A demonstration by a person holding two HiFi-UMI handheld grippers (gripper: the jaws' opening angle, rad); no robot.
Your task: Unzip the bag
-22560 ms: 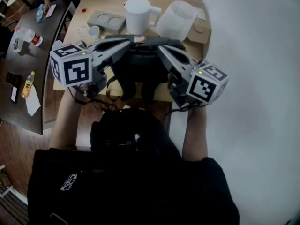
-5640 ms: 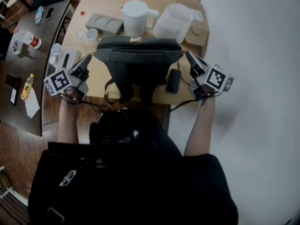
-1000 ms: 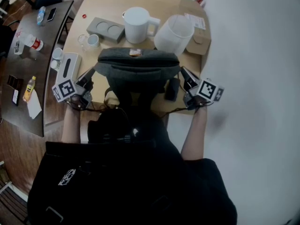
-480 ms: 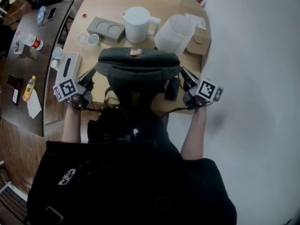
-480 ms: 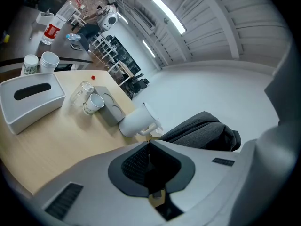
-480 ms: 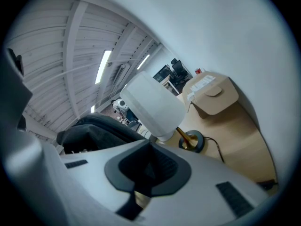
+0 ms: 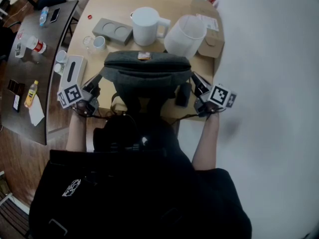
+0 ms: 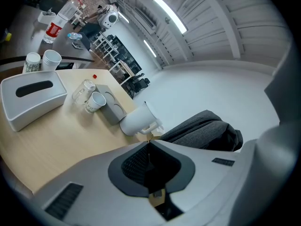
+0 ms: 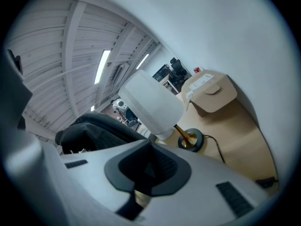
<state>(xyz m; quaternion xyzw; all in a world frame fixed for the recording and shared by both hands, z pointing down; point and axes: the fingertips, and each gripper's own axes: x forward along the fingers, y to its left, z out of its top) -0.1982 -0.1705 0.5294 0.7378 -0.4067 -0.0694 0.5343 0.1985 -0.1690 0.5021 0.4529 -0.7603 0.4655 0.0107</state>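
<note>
At the near edge of the pale wooden tabletop, the grey fabric bag lies between the left gripper and the right gripper. Both have their fingers together on nothing. Beyond the bag stand a white plastic jug, its inside unclear, and a white translucent shade. Only the right gripper view shows the shade's brass foot.

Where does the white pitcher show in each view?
Head view: white pitcher top centre, beyond the grey bag.
Left gripper view: centre, left of the bag.
Right gripper view: not in it.
Shared landmark: the grey bag, in all three.
</note>
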